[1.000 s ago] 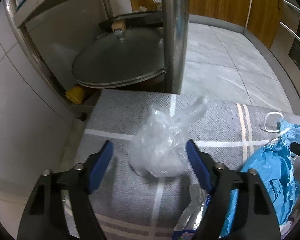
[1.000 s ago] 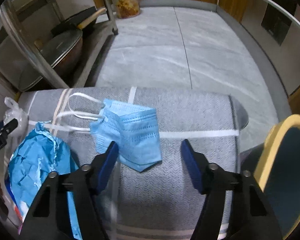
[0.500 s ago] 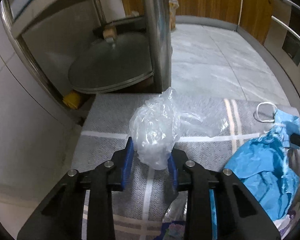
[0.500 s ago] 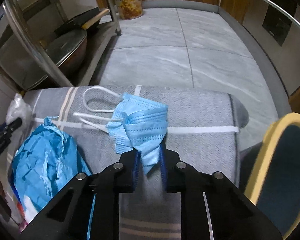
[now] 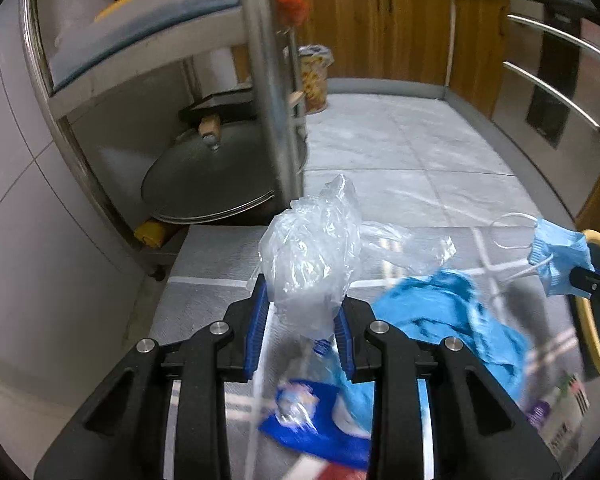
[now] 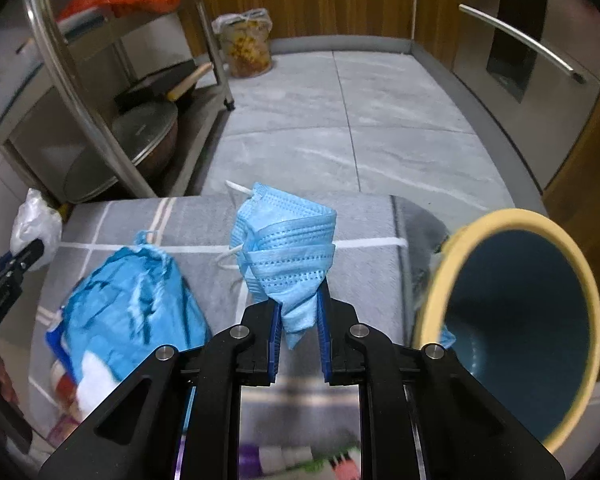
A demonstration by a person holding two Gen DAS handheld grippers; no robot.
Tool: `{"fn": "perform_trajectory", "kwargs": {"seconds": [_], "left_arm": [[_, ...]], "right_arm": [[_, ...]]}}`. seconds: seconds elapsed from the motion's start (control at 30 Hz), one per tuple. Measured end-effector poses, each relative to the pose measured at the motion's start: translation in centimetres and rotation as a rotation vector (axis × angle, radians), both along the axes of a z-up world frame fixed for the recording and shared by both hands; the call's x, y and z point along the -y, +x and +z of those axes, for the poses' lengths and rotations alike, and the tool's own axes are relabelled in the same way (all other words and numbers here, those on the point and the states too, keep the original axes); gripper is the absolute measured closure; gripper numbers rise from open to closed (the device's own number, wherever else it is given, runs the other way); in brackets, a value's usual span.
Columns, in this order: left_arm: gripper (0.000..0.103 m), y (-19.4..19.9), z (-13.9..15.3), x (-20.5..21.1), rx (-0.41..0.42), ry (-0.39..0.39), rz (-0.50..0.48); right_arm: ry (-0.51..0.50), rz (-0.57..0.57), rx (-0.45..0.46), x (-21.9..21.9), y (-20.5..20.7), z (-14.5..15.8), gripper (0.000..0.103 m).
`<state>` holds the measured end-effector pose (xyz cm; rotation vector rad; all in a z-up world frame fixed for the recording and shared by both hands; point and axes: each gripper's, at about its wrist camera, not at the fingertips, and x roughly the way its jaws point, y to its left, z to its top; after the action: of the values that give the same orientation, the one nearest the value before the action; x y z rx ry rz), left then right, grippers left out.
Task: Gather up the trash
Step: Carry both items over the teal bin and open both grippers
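Observation:
A crumpled clear plastic bag (image 5: 312, 256) is lifted off the grey striped mat (image 5: 212, 264), with my left gripper (image 5: 300, 308) shut on its lower part. A light blue face mask (image 6: 288, 248) hangs bunched above the mat, my right gripper (image 6: 298, 312) shut on its bottom fold, its white ear loops trailing left. Just right of the right gripper stands a blue bin with a yellow rim (image 6: 500, 216), its mouth open toward me. In the left wrist view the mask (image 5: 560, 256) shows at the far right. A crumpled blue sheet (image 6: 128, 304) lies on the mat between the grippers.
A blue snack wrapper (image 5: 312, 432) and other blurred packets lie on the mat's near side. A steel rack (image 6: 80, 92) with a lidded wok (image 5: 212, 180) stands at the left. A filled bag (image 6: 246, 40) sits by the wooden cabinets, beyond grey floor tiles.
Both grippers closed from wide open, the left on the plastic bag and the right on the mask. Both then rose, lifting bag and mask off the mat.

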<state>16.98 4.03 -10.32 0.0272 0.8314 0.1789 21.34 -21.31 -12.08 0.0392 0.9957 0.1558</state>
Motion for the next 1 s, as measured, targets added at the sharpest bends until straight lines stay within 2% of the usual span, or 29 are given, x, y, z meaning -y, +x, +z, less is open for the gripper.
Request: {"fn": "perform_trajectory", "kwargs": {"seconds": [0.2,0.47,0.6,0.7,0.87,1.0], "left_arm": [[0.073,-3.0,2.9,3.1,0.025,-0.039,-0.075],[0.073,-6.5,7.2,9.6,0.052,-0.101,-0.259],[0.073,-8.3,7.2,13.1,0.029,-0.102,-0.345],[0.073,-8.2,7.3,14.8,0.041,-0.103,-0.391],[0.073,-7.0,6.5,17.0,0.036,-0.140,-0.413],[0.073,-5.8,6.0,19.2,0.042,-0.165,-0.452]], "right_arm": [[-0.011,0.001,0.043,1.5,-4.5,2.9,0.086],[-0.038,-0.059,0.117,6.1,-10.0,7.8,0.086],[-0.059,-0.108,0.163,10.0,-12.4,10.1,0.086],[-0.074,-0.151,0.186,13.1,-13.9,11.1,0.086],[0.009,-0.257,0.197,17.6,-14.7,11.1,0.086],[0.021,-0.297,0.178,19.7,-14.2,10.3,0.086]]}}
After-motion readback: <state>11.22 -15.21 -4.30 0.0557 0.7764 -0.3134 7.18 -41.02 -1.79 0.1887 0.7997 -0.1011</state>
